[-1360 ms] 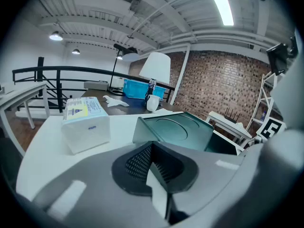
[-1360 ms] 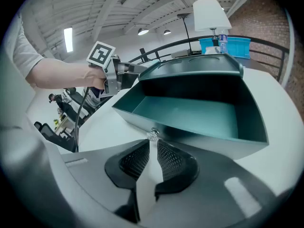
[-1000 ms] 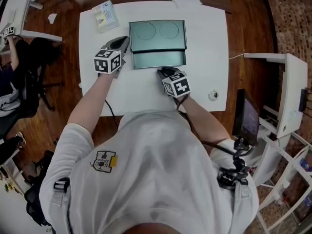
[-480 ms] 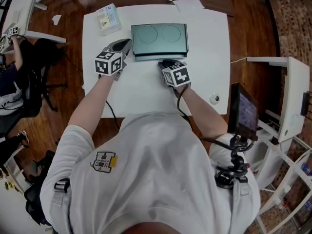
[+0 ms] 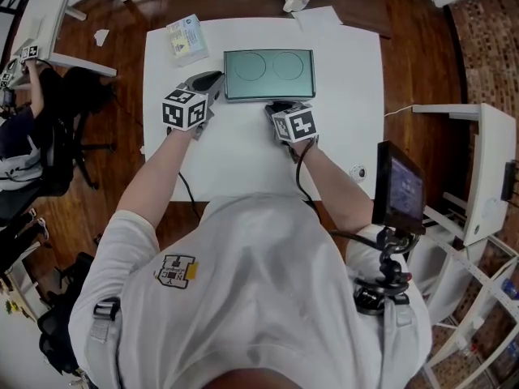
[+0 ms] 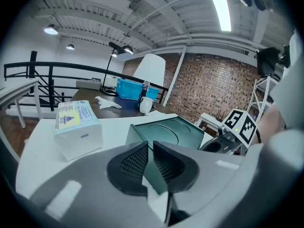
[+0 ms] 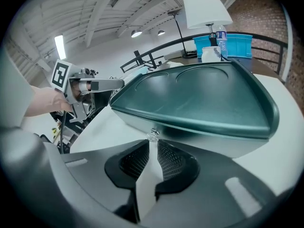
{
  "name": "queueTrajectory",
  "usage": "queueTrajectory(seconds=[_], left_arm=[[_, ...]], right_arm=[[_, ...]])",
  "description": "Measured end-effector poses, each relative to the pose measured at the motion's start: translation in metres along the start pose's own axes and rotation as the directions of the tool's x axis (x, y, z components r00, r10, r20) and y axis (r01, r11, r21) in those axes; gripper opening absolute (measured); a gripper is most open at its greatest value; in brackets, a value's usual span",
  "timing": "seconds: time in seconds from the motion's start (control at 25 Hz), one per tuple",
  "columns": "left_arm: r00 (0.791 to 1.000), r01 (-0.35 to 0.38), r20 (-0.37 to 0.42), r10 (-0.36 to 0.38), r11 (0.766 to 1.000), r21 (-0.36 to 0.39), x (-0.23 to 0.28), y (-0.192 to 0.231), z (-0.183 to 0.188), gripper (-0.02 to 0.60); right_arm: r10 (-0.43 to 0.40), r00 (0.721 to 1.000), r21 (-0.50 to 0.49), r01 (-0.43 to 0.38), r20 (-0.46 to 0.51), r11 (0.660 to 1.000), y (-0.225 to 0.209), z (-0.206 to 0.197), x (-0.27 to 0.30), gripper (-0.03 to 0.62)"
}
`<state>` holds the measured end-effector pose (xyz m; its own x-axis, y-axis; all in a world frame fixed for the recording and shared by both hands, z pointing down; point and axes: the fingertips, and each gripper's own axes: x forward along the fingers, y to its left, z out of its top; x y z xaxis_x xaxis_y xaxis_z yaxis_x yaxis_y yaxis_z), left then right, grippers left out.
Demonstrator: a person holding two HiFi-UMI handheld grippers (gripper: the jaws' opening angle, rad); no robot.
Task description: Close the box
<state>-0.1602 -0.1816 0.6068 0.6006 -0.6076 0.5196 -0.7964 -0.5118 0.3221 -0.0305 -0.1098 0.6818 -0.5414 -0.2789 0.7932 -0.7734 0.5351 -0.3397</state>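
- The tissue pack (image 5: 185,39) lies at the far left corner of the white table (image 5: 243,156), well apart from your tools.
- Your left gripper (image 5: 212,79) sits just beside the box's left near corner. Its jaws are drawn narrow, only a slit between the pads, and hold nothing. The corner shows through the slit in the left gripper view.
- The teal box (image 5: 268,74) lies flat at the middle of the table's far half. Its lid is down, and two pressed circles face up.
- Your right gripper (image 5: 276,106) is at the middle of the box's near edge. Its jaws are narrow, and their tips pinch the small silvery catch (image 7: 152,136) under the lid's rim.
- A small round object (image 5: 358,171) lies near the table's right near corner.
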Motion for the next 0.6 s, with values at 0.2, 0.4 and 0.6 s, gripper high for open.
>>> queueTrajectory(seconds=[0.2,0.4,0.6], left_arm=[[1.000,-0.008,-0.002,0.008,1.000,0.009,0.002,0.001,0.001,0.008],[0.999,-0.042,0.013,0.043,0.997,-0.063,-0.011,0.008,-0.019,0.052],[0.999,-0.039,0.015,0.041,0.990,-0.136,-0.051,-0.031,-0.085,0.057]], right_arm=[[0.030,0.999,0.032,-0.030,0.021,0.999,0.002,0.003,0.003,0.052],[0.057,0.998,0.078,-0.060,0.035,0.995,0.003,-0.018,-0.002,0.052],[0.071,0.995,0.040,-0.074,0.075,0.996,0.012,-0.058,-0.034,0.021]])
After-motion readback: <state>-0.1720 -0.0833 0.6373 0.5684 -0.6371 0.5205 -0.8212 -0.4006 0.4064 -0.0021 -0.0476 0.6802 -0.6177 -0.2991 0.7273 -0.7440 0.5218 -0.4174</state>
